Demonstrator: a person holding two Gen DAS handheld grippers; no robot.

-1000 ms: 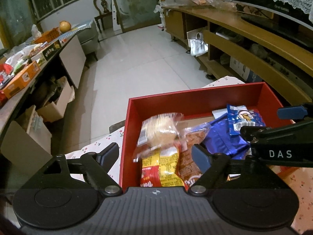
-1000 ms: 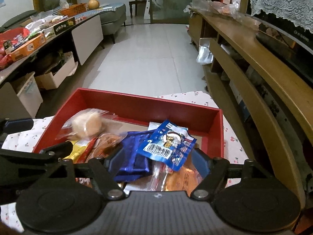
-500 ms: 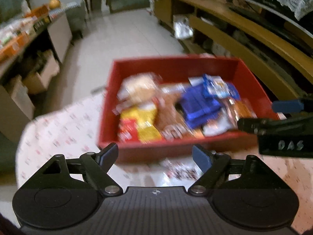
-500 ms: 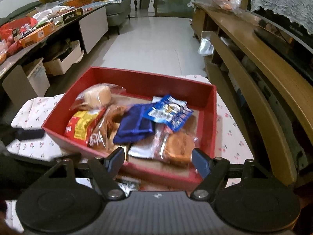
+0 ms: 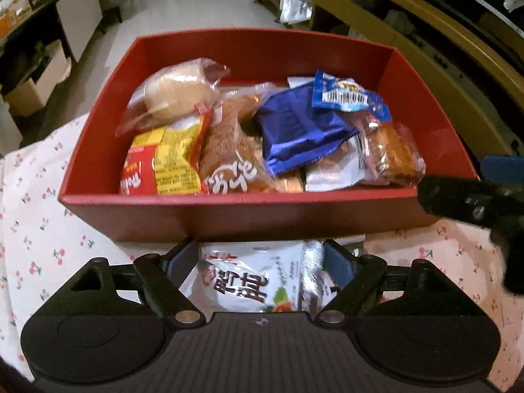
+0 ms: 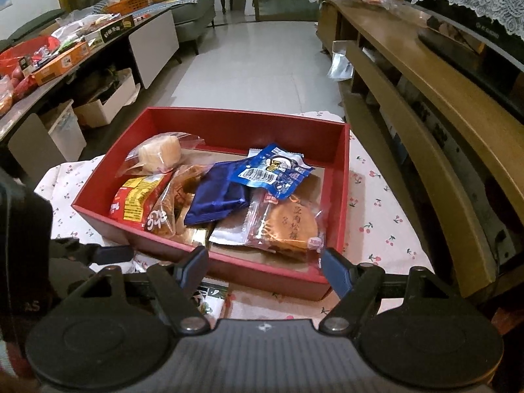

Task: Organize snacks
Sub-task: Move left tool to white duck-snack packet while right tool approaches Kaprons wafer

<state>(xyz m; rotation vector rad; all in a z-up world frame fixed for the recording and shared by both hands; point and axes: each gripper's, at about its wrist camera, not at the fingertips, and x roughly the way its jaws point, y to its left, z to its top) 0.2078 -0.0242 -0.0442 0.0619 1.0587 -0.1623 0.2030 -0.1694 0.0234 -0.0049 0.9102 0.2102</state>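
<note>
- Snacks fill the red box (image 5: 249, 213) on the cherry-print table (image 5: 39, 229) — bread roll, yellow-and-red packet, blue pouch (image 5: 301, 131), round cake — all beyond the fingertips.
- One white packet (image 5: 252, 278) lies outside, against the box's near wall, between the spread fingers of the left gripper (image 5: 260, 258); pads flank it, seemingly not pressing — likely the next one to go in.
- Right gripper (image 6: 265, 267) hangs over the box's near edge, fingers apart, nothing between them.
</note>
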